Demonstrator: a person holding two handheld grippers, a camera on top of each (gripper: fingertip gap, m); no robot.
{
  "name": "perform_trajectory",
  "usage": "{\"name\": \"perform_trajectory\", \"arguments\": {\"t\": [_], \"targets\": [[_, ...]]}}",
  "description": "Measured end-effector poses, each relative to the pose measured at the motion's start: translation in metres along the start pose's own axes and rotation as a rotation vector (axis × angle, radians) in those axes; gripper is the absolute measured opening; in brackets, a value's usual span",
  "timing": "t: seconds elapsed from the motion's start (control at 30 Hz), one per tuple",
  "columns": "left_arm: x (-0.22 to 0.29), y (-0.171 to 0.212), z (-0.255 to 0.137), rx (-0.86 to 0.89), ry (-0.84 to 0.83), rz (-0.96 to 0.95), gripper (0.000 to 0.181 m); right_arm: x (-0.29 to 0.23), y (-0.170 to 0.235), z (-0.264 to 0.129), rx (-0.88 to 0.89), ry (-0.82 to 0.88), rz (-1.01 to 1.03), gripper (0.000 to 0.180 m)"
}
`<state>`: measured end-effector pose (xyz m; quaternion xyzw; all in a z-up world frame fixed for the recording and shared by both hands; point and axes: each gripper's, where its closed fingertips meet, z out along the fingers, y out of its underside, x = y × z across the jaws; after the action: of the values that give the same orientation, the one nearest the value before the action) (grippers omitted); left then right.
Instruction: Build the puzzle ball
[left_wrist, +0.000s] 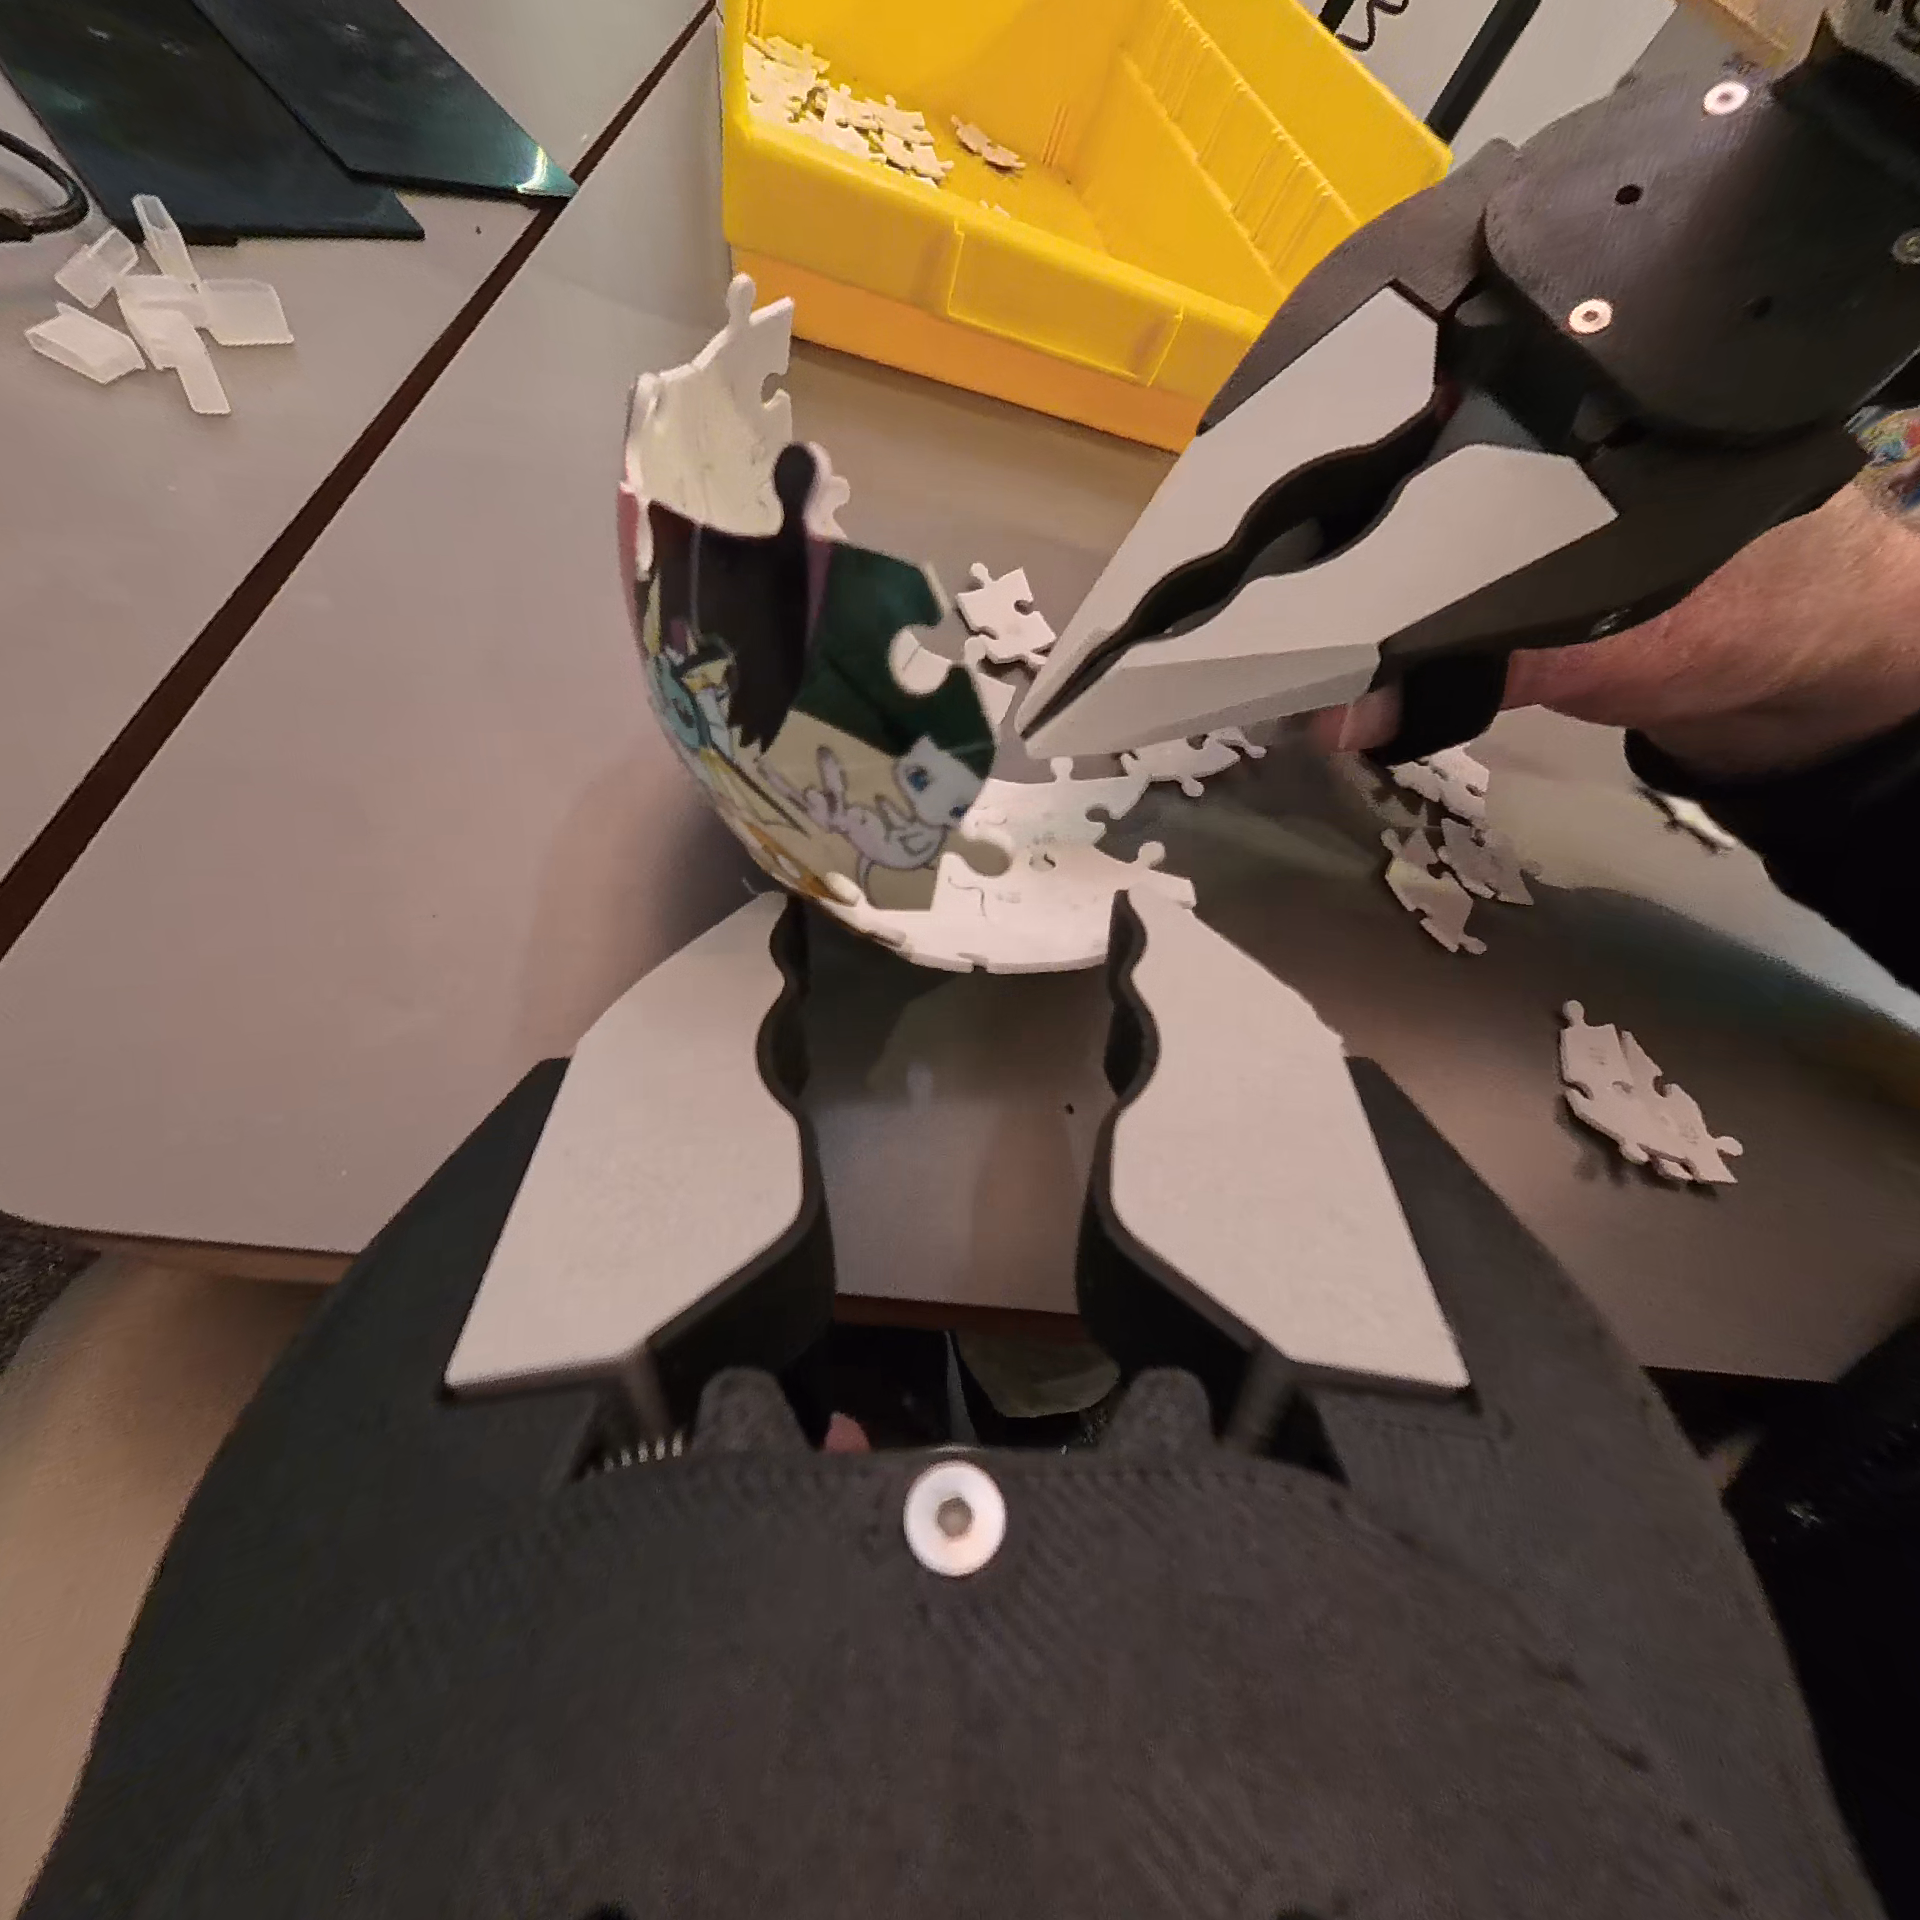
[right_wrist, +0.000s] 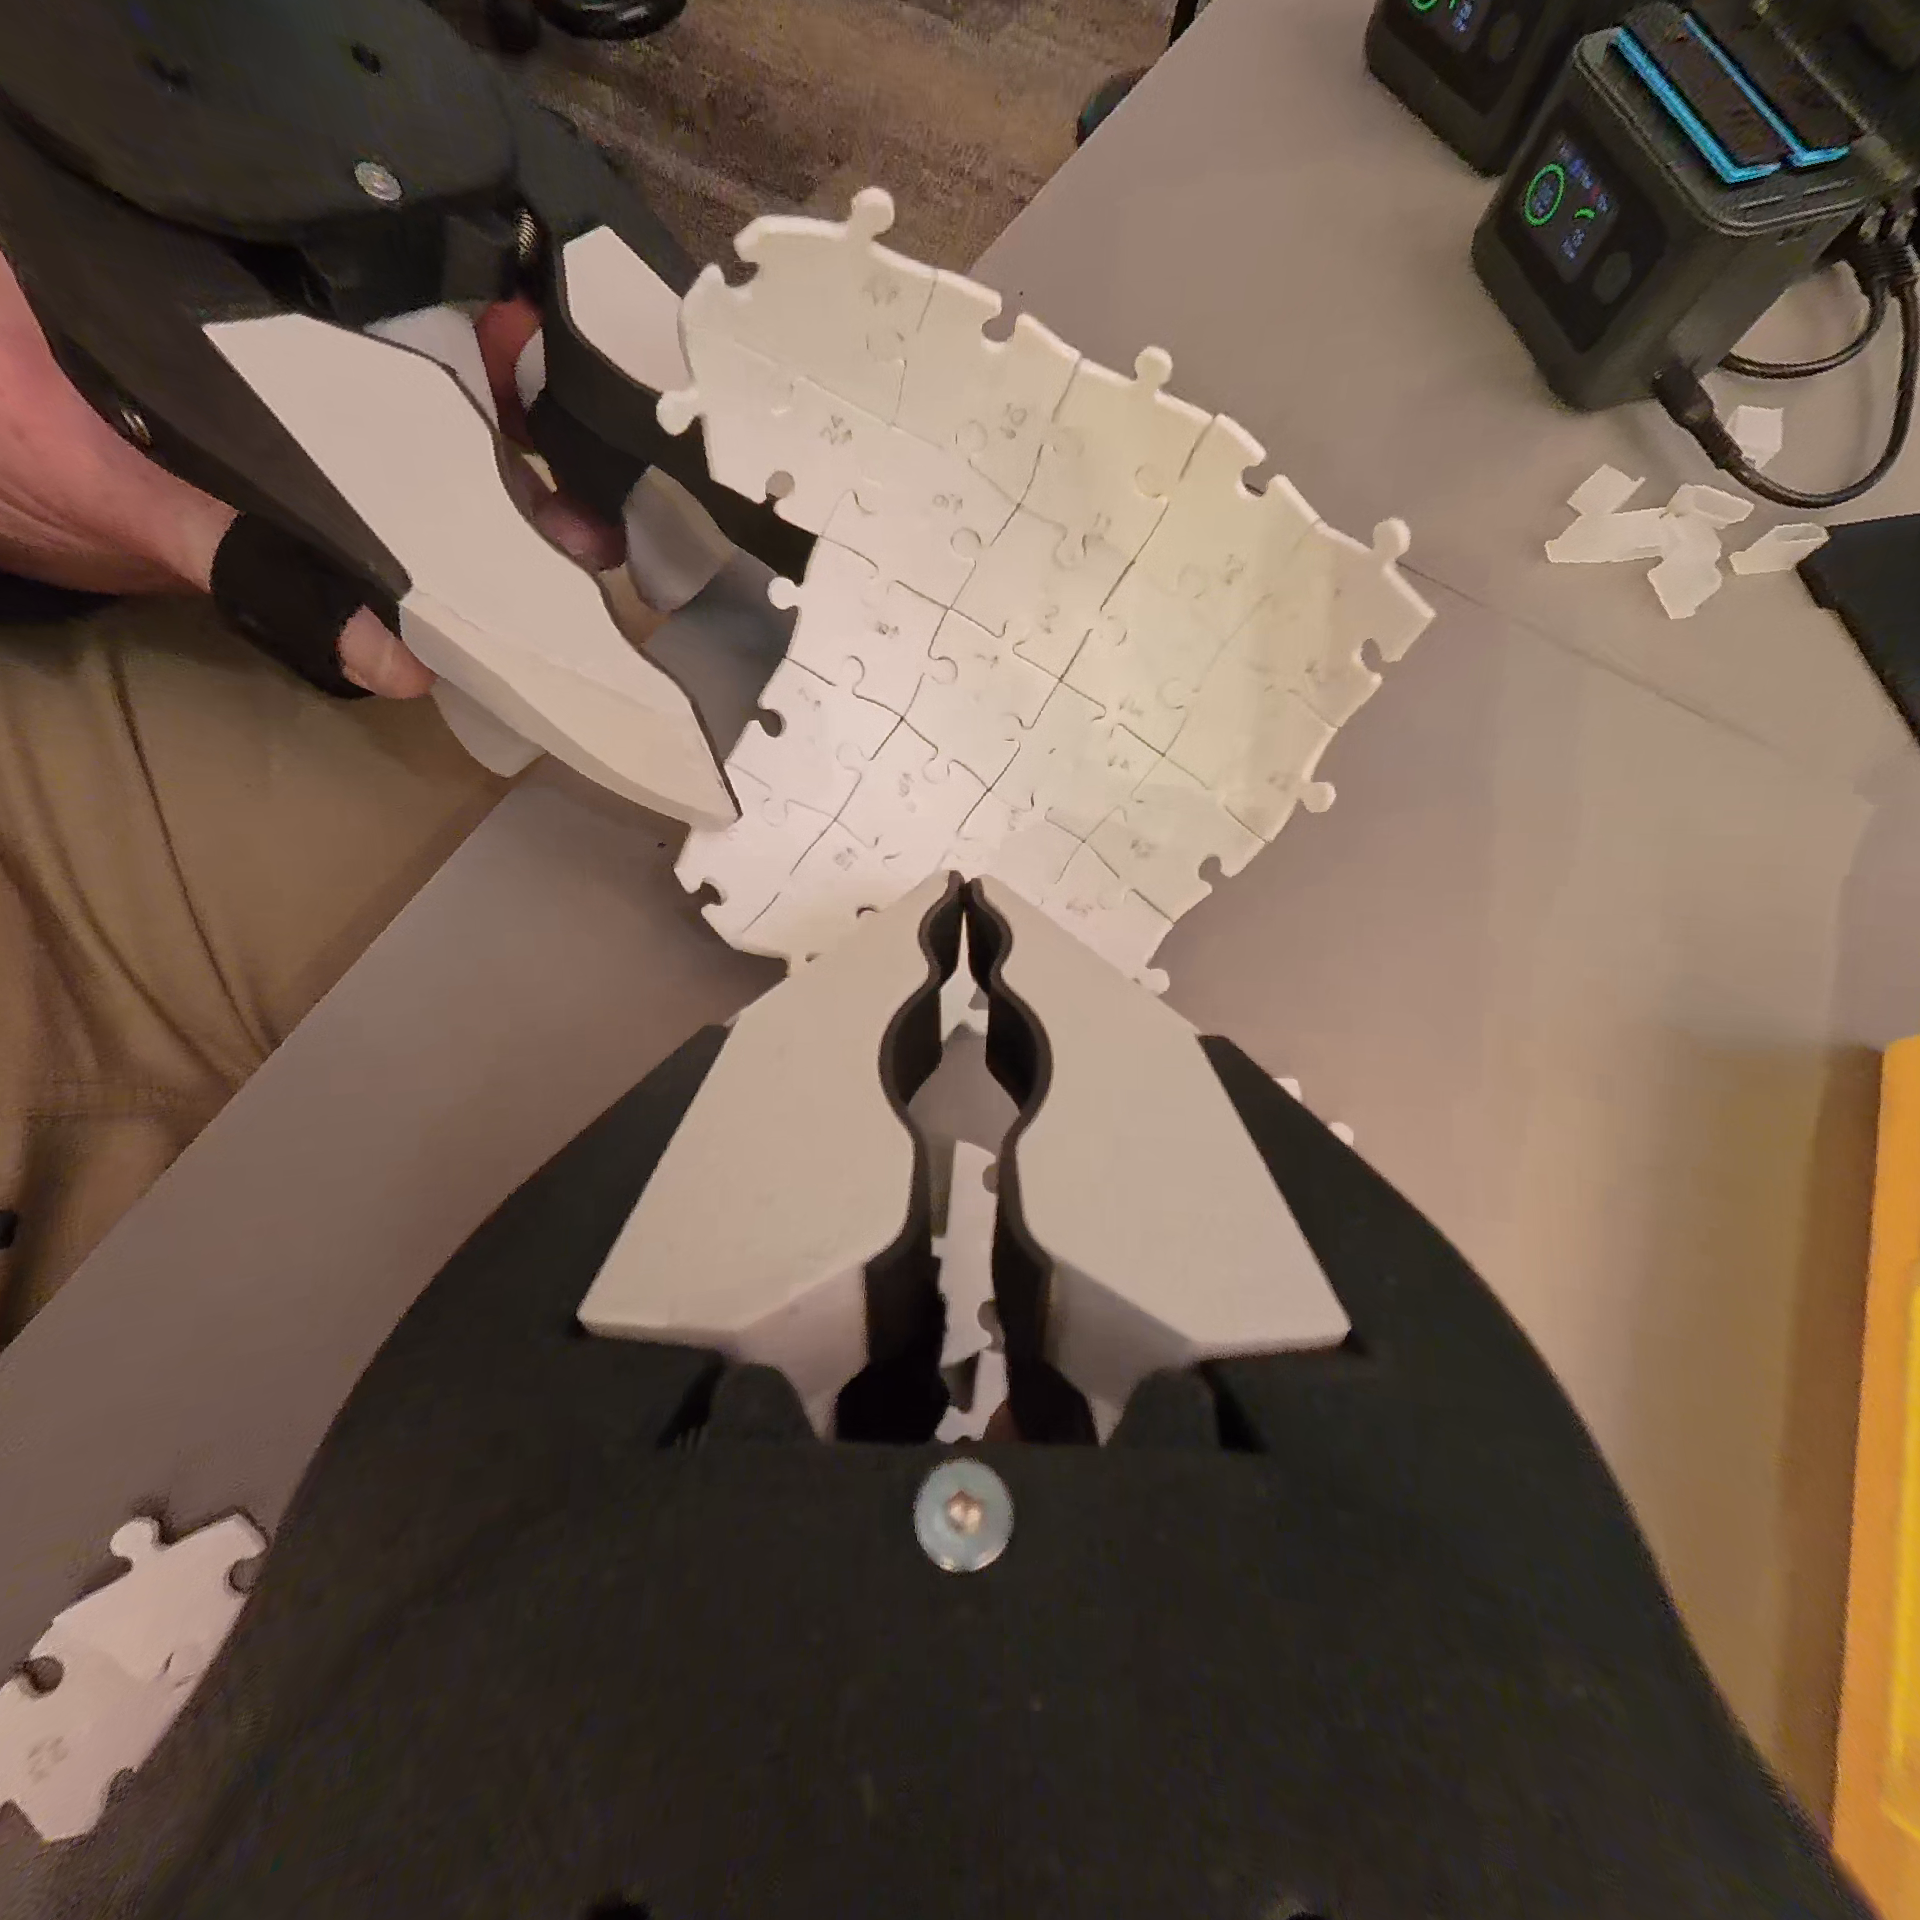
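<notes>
A partly built puzzle ball (left_wrist: 831, 675) is a curved shell, printed with colours outside and white inside. My left gripper (left_wrist: 956, 920) grips its lower edge, one finger on the coloured side and one on the white side, and holds it above the table. In the right wrist view the shell's white inside (right_wrist: 1039, 623) faces the camera, and the left gripper (right_wrist: 758, 686) holds its left edge. My right gripper (right_wrist: 961, 888) is shut, with its tips against the shell's lower rim. It also shows in the left wrist view (left_wrist: 1023, 732). I cannot tell whether it pinches a piece.
A yellow bin (left_wrist: 1039, 291) with loose white pieces stands behind the ball. Groups of joined pieces (left_wrist: 1642, 1101) lie on the dark table at right, and another (right_wrist: 114, 1652) lies near the table edge. Clear plastic bits (left_wrist: 156, 312) and dark boxes with screens (right_wrist: 1621, 229) sit farther off. One gripper's finger ends stand about 4 cm off the other's.
</notes>
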<state>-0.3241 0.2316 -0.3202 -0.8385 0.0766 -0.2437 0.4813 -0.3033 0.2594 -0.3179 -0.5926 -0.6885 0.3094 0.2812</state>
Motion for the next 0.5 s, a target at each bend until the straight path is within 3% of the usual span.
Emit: {"name": "perform_trajectory", "arguments": {"t": [0.5], "targets": [[0.002, 0.000, 0.002, -0.008, -0.022, 0.057, 0.054, -0.013, 0.017, 0.014, -0.078, -0.028, -0.063, 0.000]]}}
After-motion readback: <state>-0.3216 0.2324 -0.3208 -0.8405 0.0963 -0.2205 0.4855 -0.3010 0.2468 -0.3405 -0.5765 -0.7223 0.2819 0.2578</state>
